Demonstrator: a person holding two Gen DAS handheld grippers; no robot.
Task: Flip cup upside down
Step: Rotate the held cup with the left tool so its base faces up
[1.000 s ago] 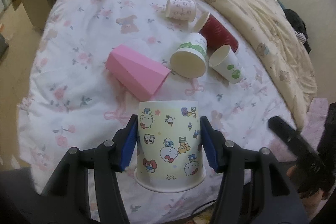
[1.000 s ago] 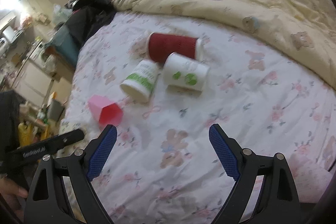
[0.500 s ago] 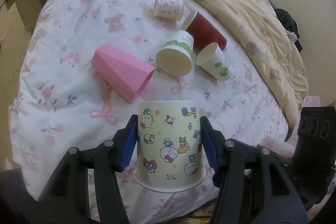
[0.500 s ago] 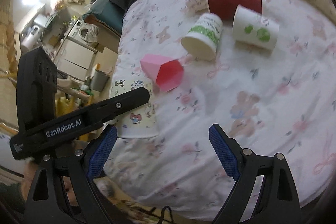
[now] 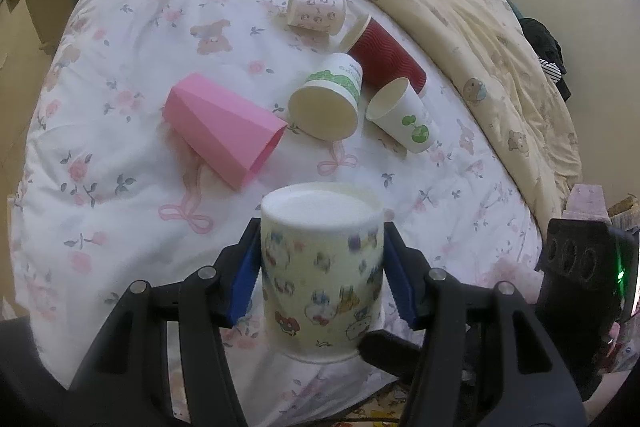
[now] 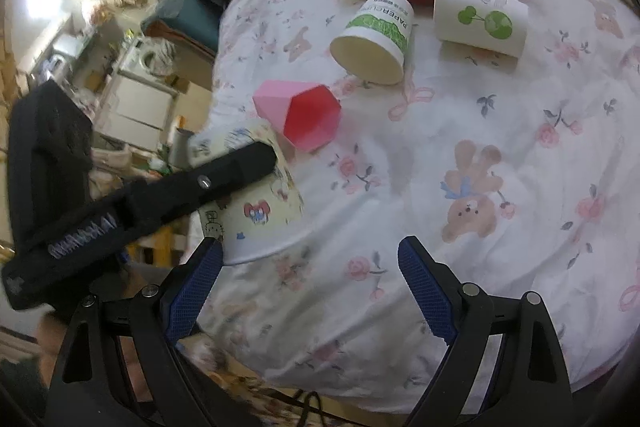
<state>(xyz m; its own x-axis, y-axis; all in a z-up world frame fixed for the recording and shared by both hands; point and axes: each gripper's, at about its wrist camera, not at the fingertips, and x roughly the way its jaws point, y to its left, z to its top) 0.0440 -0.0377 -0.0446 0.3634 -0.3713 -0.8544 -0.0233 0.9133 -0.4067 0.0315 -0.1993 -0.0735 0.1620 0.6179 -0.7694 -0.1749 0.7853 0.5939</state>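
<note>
A yellow cartoon-print paper cup (image 5: 320, 275) stands base up, rim down, between the blue pads of my left gripper (image 5: 320, 279), near the bed's front edge. The pads sit at its sides; whether they still press it I cannot tell. The same cup (image 6: 260, 211) shows in the right wrist view, with a black left finger (image 6: 224, 175) across it. My right gripper (image 6: 308, 287) is open and empty, just right of the cup, above the sheet.
Several cups lie on their sides on the floral sheet (image 5: 132, 39): a pink faceted cup (image 5: 224, 135), a green-banded cup (image 5: 328, 95), a white cup with green print (image 5: 404, 115), a red ribbed cup (image 5: 384, 59), a small patterned cup (image 5: 316, 13). A cream quilt (image 5: 460, 11) lies behind.
The left gripper has tilted, so the cup's flat base now shows on top. The right gripper has swung left and closer to the held cup.
</note>
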